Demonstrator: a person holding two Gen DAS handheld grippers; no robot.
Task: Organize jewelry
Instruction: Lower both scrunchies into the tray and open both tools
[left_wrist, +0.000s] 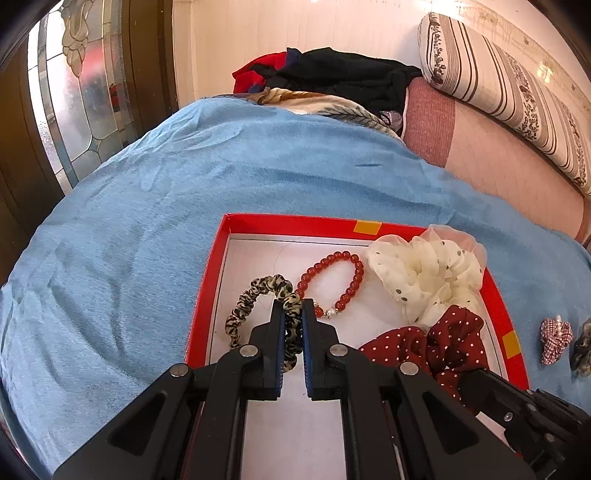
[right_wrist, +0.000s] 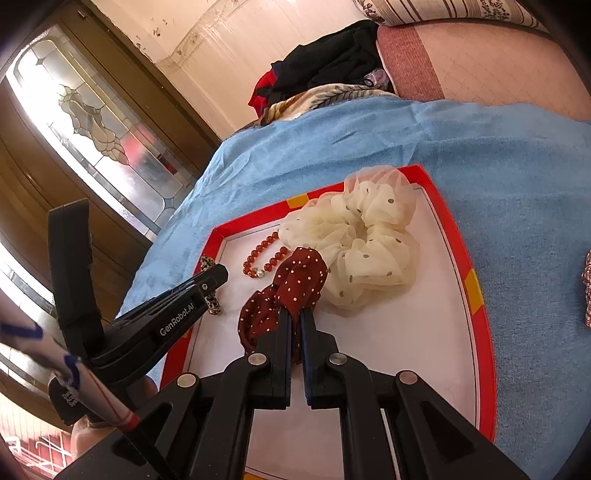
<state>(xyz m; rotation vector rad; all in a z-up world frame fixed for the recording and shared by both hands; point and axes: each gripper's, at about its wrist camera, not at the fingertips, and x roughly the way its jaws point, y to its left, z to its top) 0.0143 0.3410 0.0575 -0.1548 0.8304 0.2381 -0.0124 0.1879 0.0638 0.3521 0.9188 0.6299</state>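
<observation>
We are handling soft, light things here; the leopard-print scrunchie (left_wrist: 258, 314) and the dark red dotted scrunchie (right_wrist: 291, 291) are squashy fabric that gives under the pads, so we are judging any bunched fold a fair place to pinch; the red bead bracelet (left_wrist: 332, 284) looks hard and slippery, and likely best taken across its strand. All are lying in the red-rimmed tray (left_wrist: 207, 295) on the blue blanket (left_wrist: 147, 206) of the bed, with the cream dotted scrunchie (left_wrist: 424, 273) toward the tray's far right corner. Our left hand-held gripper (left_wrist: 293, 314) is pinching the leopard-print scrunchie near the tray's left edge, just beside the bracelet; our right hand-held gripper (right_wrist: 295, 317) is pinching the dark red dotted scrunchie at the tray's middle, touching the cream one. A checked scrunchie (left_wrist: 556, 338) is lying outside, beyond the tray's right edge.
</observation>
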